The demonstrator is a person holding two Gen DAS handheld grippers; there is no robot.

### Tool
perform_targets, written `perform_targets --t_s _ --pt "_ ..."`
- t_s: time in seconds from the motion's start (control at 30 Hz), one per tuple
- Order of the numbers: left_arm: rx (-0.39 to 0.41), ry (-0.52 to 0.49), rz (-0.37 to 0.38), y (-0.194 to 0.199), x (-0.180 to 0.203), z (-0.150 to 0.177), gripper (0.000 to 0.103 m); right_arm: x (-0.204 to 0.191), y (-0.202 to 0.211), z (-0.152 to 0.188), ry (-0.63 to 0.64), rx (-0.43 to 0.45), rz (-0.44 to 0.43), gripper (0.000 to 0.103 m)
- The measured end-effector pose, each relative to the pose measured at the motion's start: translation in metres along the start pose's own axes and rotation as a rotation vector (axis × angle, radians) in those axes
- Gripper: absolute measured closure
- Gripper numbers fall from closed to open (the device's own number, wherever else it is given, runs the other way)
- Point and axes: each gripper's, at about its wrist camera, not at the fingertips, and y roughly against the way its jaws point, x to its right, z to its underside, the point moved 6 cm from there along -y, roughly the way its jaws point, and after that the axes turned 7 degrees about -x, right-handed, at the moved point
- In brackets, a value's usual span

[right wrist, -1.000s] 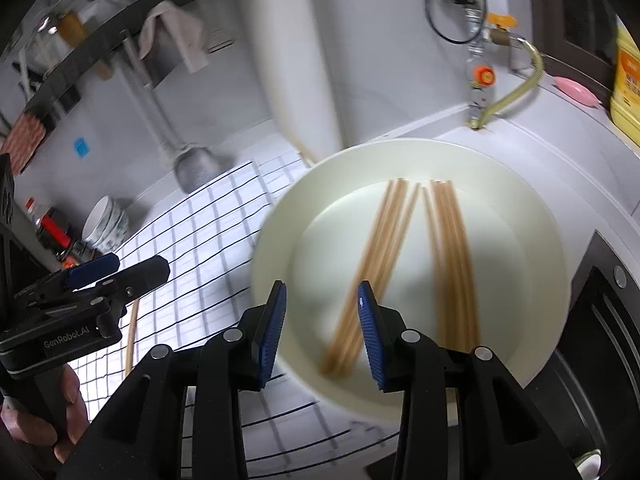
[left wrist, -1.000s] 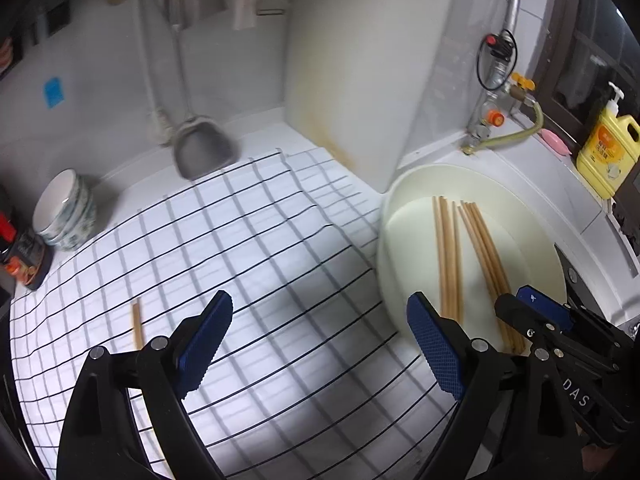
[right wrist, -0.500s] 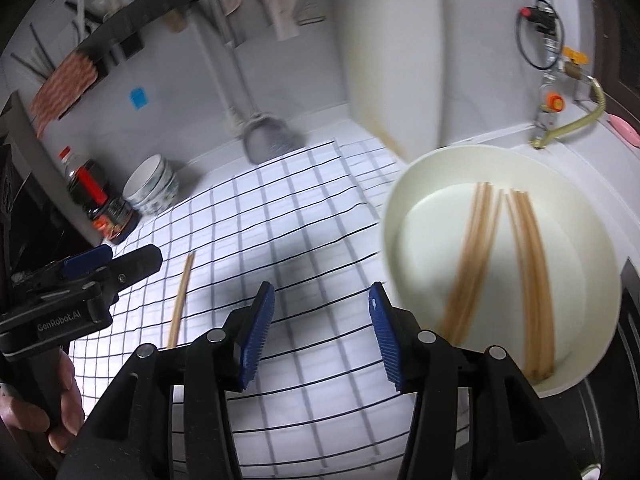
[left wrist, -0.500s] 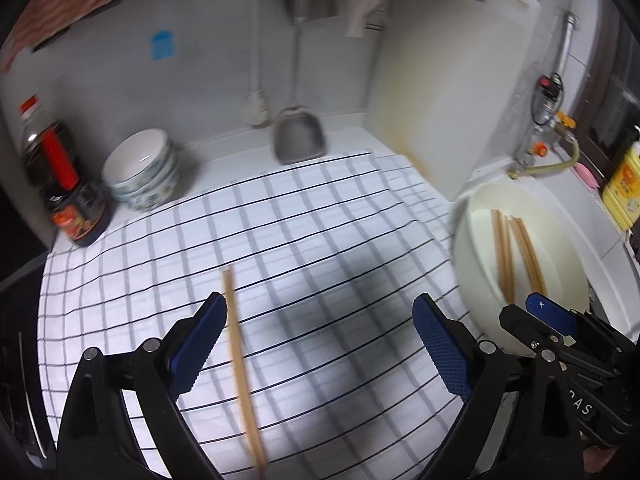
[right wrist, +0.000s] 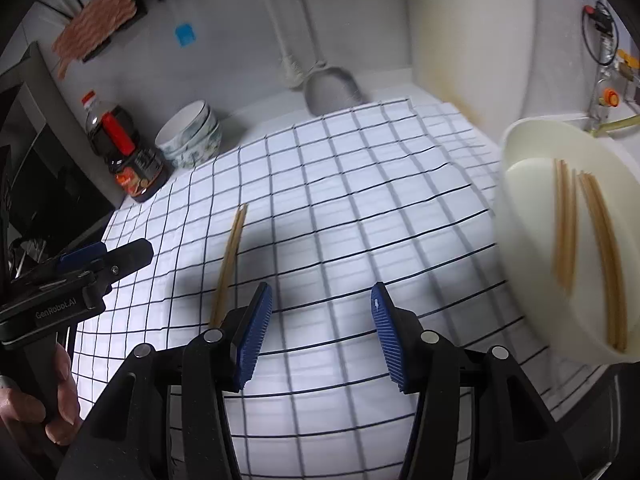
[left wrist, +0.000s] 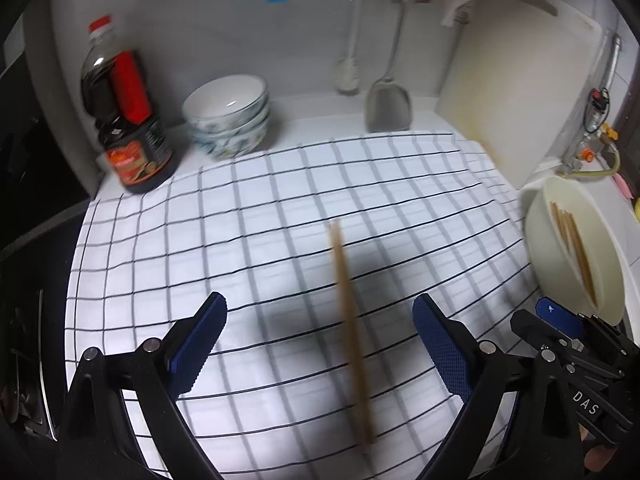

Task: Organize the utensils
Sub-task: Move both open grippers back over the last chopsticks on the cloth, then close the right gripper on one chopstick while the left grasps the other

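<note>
Left wrist view: my left gripper (left wrist: 320, 344) jaws wide, empty, above chopsticks (left wrist: 352, 340) on checked cloth (left wrist: 240, 232).
Right gripper (right wrist: 320, 336): jaws opening, nothing between.
Basin (right wrist: 520, 184): more chopsticks (right wrist: 588, 240).

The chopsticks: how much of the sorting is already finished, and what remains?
Done: one pair of chopsticks lies on the checked cloth. In hand: nothing; the left gripper is open, the right gripper is opening, empty. Left: several chopsticks in the cream basin.
</note>
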Motion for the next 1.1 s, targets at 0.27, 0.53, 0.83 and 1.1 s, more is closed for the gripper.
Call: perform_targets --t_s 0.27,0.53,0.83,1.1 --pt "-0.046 0.049 -0.014 -0.024 -0.043 0.019 0.011 -0.04 -0.042 0.013 0.051 -0.058 -0.008 0.054" --pt "-0.055 0.052 -0.028 -0.036 -0.065 0.029 0.011 -0.067 -0.072 0.014 0.089 -0.08 -0.012 0.054" --pt "-0.069 0.055 -0.019 -0.044 -0.072 0.034 0.011 -0.077 -0.092 0.018 0.111 -0.105 0.03 0.054" --pt "-0.075 0.067 -0.013 -0.048 -0.076 0.035 0.011 -0.083 -0.098 0.022 0.163 -0.11 0.074 0.054"
